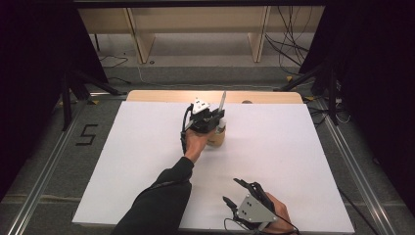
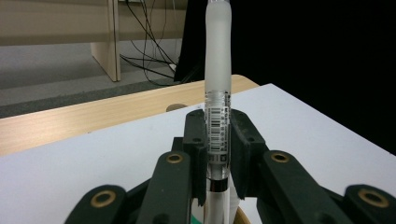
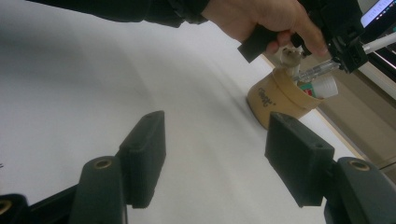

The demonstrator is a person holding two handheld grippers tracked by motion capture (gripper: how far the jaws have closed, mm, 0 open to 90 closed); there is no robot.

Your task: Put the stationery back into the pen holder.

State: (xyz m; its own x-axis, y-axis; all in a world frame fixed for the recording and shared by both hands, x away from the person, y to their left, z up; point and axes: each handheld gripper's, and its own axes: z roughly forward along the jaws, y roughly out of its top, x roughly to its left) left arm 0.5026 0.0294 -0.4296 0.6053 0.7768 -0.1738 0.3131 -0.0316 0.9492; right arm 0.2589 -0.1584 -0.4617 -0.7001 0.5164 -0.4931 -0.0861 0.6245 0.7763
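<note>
The left gripper (image 1: 215, 116) is clamped on a slim pen with a frosted translucent cap and a barcode label on its clear barrel (image 2: 218, 112). In the left gripper view the two black jaws press on the barrel from either side, just below the frosted cap, and the pen stands upright between them. In the high view the pen (image 1: 222, 101) tilts slightly, its upper end rising above the gripper toward the far edge of the table. The pen's lower end sits over a short round tan paper cup (image 3: 280, 97) — its rim shows at the bottom of the left gripper view, directly under the jaws. Whether the tip touches anything inside the cup cannot be told.

The left arm, in a dark sleeve, stretches forward from the bottom of the high view across the white sheet covering the table (image 1: 147, 161), and the left hand (image 1: 195, 143) wraps the gripper's handle from behind, just beside the cup (image 1: 217, 138).

The right gripper (image 1: 244, 188) rests low at the near right of the sheet, well apart from the cup — its jaws stand wide apart with nothing between them, pointing toward the cup.
</note>
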